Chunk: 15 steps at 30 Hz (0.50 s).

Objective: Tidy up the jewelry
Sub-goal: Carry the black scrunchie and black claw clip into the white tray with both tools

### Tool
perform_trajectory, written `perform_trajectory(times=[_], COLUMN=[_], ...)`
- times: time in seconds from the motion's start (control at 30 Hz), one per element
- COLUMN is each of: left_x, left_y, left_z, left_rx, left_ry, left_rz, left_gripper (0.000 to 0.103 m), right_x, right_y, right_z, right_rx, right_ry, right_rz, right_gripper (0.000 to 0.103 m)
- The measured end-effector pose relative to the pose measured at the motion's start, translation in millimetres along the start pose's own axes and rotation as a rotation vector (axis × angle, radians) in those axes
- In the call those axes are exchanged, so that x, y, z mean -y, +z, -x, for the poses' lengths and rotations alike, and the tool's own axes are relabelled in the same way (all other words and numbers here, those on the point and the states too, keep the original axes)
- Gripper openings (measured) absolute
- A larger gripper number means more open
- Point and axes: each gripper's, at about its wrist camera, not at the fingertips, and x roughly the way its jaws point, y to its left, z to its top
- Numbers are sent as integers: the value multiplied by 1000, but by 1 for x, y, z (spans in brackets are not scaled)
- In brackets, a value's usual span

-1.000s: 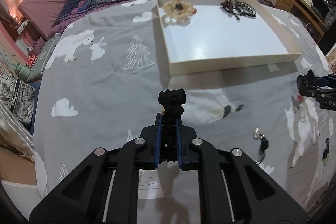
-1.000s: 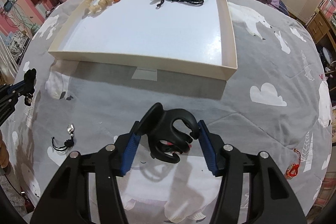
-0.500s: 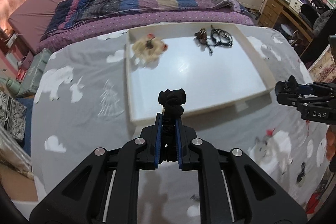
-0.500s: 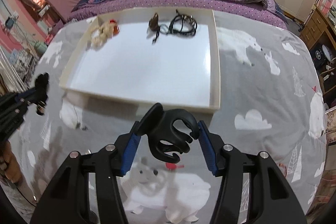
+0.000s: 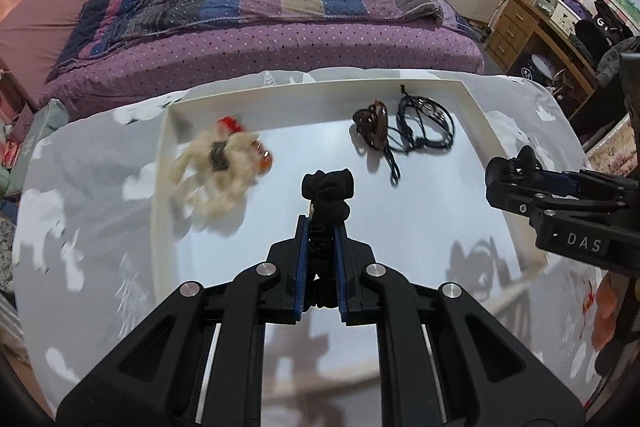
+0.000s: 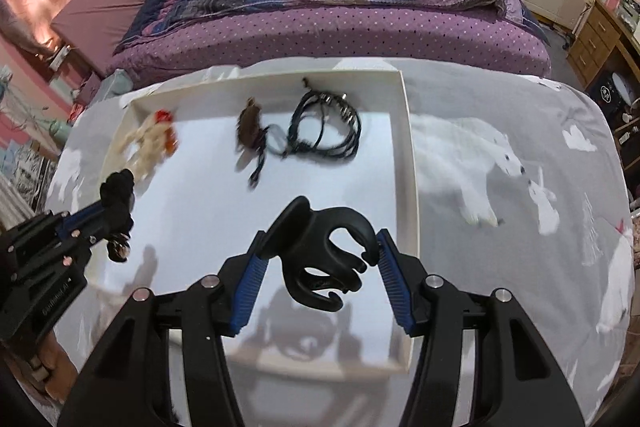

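White cardboard tray (image 5: 478, 107) lay on the grey animal-print bedspread (image 6: 500, 115), shallow, one open compartment, no dividers.

Contents, along the far wall:
- a fluffy cream hair tie (image 5: 216, 173) with red bits, in the far-left corner;
- a brown leather piece (image 5: 374, 125) near the middle;
- just beside it, touching or nearly so, a coil of black cord bracelets (image 6: 326, 125) with small metal beads.

The near half of the tray floor was bare.

Tools: left gripper (image 5: 320, 243) was clamped tight on a black fabric scrunchie (image 5: 329, 193), which stuck up past the fingertips; something small and shiny dangled under it in the right wrist view. Right gripper (image 6: 318, 267) was closed halfway onto a black plastic claw clip (image 6: 324, 255), pads pressing its sides. Both hung over the near part of the tray, neither item touching the floor.

Progress, my reading: three pieces in, two more carried above the tray and not yet set down. Releasing them on the bare near floor appeared to be what remained. Whether other pieces lay outside the tray I could not tell; the bedspread near the tools was blurred.
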Motion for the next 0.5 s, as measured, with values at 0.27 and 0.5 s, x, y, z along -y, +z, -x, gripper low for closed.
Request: perform_trajectory(times=[0.27,0.5], left_x=[-5,4], left_y=[28,37], left_z=[-48,-74], left_rx=[-45,-58], left_ry=[11,5], left_rz=[23,31], left_gripper=[10,12], right_x=[15,14], right_y=[23,33], right_z=[-31,-43], right_rx=[-14,4], right_ry=[-51,-56], right_rz=[-3,2], right_gripper=[55,55])
